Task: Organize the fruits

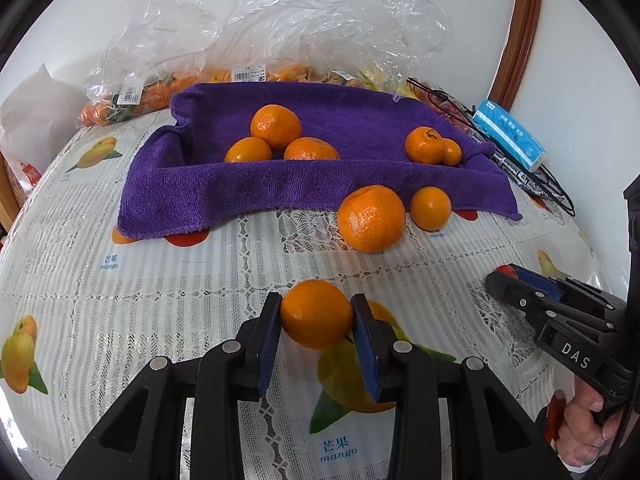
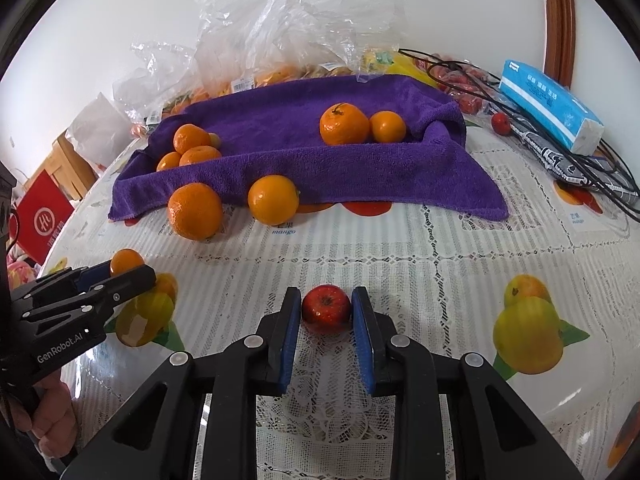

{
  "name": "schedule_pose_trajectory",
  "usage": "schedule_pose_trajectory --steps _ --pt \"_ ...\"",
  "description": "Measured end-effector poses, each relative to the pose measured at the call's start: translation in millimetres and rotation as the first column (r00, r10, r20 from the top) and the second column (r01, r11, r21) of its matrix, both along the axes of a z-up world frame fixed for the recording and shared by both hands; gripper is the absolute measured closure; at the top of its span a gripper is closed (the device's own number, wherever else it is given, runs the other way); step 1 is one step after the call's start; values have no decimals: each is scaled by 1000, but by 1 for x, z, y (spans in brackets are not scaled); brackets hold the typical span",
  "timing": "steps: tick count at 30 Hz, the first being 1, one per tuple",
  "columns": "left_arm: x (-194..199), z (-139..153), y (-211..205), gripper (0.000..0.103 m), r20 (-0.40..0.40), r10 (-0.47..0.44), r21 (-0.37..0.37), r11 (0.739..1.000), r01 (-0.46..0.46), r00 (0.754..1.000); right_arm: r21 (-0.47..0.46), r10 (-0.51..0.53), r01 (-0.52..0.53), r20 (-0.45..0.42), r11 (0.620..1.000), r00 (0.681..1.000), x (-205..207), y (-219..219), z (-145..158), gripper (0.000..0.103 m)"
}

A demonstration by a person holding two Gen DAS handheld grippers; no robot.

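My left gripper (image 1: 316, 312) is shut on an orange (image 1: 315, 314), held just above the tablecloth; it also shows in the right wrist view (image 2: 127, 269). My right gripper (image 2: 326, 306) is shut on a small red apple (image 2: 326, 309); it also shows in the left wrist view (image 1: 505, 278). A purple towel (image 1: 320, 184) lines a tray and holds a group of three oranges (image 1: 276, 126) on the left and two oranges (image 1: 425, 145) on the right. Two loose oranges, a large one (image 1: 371, 218) and a small one (image 1: 430, 207), lie on the table before the towel.
Clear plastic bags of fruit (image 1: 248, 40) are piled behind the towel. A blue tissue pack (image 2: 550, 106), black cables (image 2: 592, 168) and a small red fruit (image 2: 501, 122) lie at the right. A red bag (image 2: 40, 220) stands off the table's left edge.
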State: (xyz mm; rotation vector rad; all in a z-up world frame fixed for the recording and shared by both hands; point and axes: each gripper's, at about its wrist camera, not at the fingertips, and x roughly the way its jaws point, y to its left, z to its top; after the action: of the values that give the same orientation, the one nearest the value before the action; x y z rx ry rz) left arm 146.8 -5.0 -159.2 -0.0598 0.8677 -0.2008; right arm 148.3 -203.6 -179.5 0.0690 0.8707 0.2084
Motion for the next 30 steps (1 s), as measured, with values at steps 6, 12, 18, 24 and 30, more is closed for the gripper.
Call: schedule_pose_trajectory --steps 6,12,18,24,30 --pt "-4 1 5 70 -14 15 -9 1000 -15 1000 3 -5 5 2 1000 1000 -1 -1 1 78" --pt "-10 9 9 70 -1 16 -7 1000 -16 1000 8 5 -5 19 1000 1000 -6 2 5 78" --pt "-11 20 16 70 14 35 -29 999 -35 999 18 29 -30 50 999 998 -13 9 21 78" --pt "-1 41 19 70 65 43 -28 999 -41 997 3 26 -26 119 1000 993 -6 8 51 78" --pt "23 58 32 70 98 79 -29 997 -77 992 4 19 -20 161 1000 987 20 7 73 78"
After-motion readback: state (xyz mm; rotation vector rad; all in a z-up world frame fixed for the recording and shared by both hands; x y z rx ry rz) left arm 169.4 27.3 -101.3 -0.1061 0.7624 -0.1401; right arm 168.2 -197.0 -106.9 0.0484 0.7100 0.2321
